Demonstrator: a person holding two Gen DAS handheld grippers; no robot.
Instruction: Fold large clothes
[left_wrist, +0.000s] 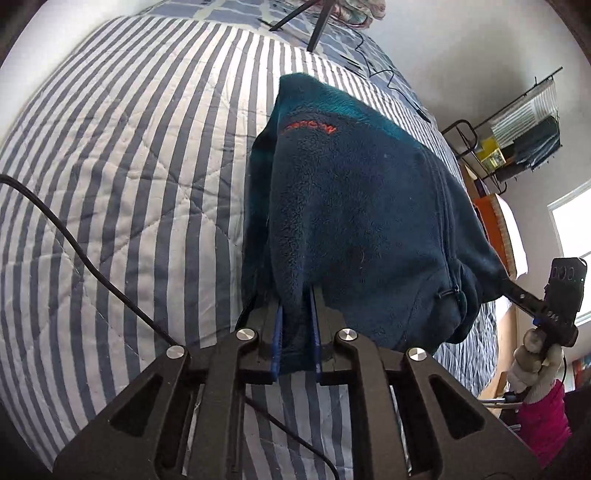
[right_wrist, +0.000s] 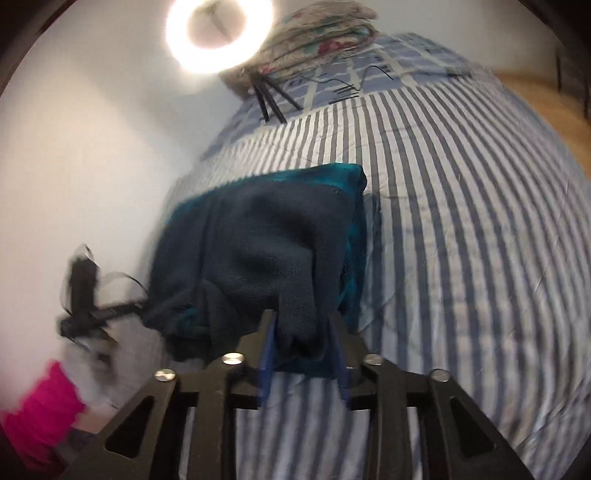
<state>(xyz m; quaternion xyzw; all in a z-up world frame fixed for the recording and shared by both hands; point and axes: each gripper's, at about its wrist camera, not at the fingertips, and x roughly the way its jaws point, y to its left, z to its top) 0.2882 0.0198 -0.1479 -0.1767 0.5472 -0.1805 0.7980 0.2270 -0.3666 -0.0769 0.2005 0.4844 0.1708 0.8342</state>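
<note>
Now the left gripper (left_wrist: 297, 332) is clamped on a corner of the dark blue fleece jacket (left_wrist: 354, 206), which stretches ahead over the striped quilt (left_wrist: 129, 166); the right gripper (right_wrist: 301, 343) pinches the opposite corner, fabric bunched between its jaws

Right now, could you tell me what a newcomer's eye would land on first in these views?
The dark blue fleece jacket, lifted off the striped quilt and stretched between both tools. The left gripper is shut on its near edge; cloth also sits between the right gripper's jaws. A bright ring light glows beyond the bed's far end.
</note>
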